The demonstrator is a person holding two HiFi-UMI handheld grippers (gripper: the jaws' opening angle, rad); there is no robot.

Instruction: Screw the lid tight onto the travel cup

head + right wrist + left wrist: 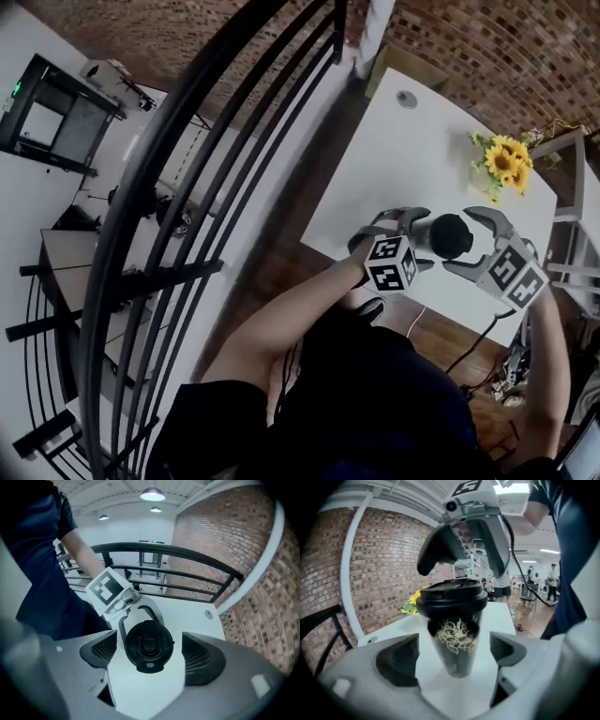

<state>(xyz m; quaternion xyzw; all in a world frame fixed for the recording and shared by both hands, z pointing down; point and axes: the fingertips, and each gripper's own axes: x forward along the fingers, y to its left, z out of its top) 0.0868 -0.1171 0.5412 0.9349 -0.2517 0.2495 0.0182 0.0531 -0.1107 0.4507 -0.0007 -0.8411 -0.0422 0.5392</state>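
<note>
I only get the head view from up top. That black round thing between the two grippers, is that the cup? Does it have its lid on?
Observer: Yes. The left gripper view shows the travel cup from the side. It stands on the white table with the black lid sitting on top.
Operator: Is the cup all black?
Observer: No, its dark side has a pale swirly pattern.
Operator: Are the grippers squeezing it?
Observer: No. The jaws of the left gripper stand apart on either side of the cup. Those of the right gripper stand apart on either side of the lid. Neither gripper touches it.
</note>
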